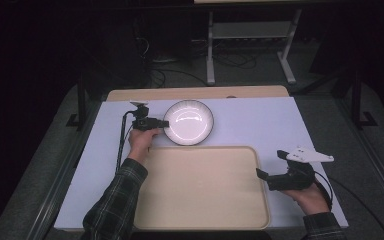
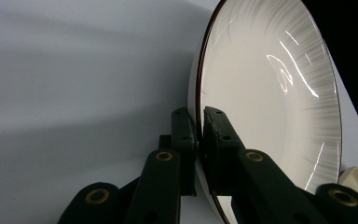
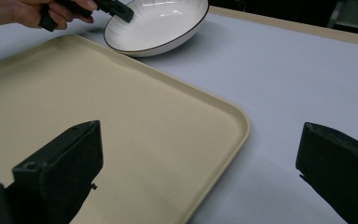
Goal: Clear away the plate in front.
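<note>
A white plate with a dark rim lies on the pale table sheet beyond the tray. My left gripper is shut on the plate's left rim; in the left gripper view its two black jaws pinch the rim of the plate between them at the left gripper. The plate and that hand also appear far off in the right gripper view. My right gripper hovers open beside the tray's right edge, and in its own view the right gripper has wide-apart jaws with nothing between them.
A beige tray lies at the near middle of the table, seen again as the tray below the right jaws. A wooden board edge runs along the far side. Dark floor, cables and a metal stand lie beyond.
</note>
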`<state>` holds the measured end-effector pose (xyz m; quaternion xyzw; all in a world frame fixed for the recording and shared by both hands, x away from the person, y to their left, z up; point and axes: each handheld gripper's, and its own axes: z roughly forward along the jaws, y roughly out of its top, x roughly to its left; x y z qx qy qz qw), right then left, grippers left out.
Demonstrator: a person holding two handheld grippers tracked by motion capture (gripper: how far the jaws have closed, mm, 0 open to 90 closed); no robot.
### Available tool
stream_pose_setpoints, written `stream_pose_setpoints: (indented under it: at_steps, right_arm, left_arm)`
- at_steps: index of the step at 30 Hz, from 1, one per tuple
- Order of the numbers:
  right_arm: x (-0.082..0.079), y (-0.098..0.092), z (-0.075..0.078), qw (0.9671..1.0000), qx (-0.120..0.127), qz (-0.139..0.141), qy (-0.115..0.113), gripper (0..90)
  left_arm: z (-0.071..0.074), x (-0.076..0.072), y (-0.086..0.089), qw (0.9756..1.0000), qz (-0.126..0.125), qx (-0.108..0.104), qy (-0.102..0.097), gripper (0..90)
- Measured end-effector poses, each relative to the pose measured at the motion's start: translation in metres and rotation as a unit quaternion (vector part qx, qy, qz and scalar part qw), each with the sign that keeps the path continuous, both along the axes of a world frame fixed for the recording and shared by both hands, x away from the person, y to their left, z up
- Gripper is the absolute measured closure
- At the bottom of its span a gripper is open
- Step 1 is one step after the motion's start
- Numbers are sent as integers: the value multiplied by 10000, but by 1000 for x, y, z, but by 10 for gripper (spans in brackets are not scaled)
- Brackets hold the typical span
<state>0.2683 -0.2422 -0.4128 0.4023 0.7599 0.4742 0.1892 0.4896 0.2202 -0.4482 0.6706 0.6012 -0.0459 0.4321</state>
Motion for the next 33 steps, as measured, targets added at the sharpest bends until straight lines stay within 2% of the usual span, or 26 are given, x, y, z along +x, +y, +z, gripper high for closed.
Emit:
stream_pose_setpoints:
  at_steps: [3, 8, 14, 22, 27, 33]
  right_arm:
    - [0, 0, 0, 10000, 5, 0, -2, 0]
    - [0, -1, 0, 10000, 5, -2, -6, 0]
    - [0, -1, 0, 10000, 5, -3, -6, 0]
    - [0, -1, 0, 10000, 12, -17, -18, 0]
    - [0, -1, 0, 10000, 17, -19, -23, 0]
    - [0, -2, 0, 10000, 27, -34, -42, 0]
  left_arm:
    - [0, 0, 2, 9999, 90, -50, -49, 843]
    - [8, 1, 10, 9990, 293, -206, -277, 853]
    - [16, -1, 14, 9979, 325, -62, -557, 850]
    - [30, -4, 14, 9937, 277, 256, -1051, 848]
    - [43, -5, 18, 9912, 250, 236, -1278, 847]
    - [56, -9, 22, 9892, 184, 191, -1439, 846]
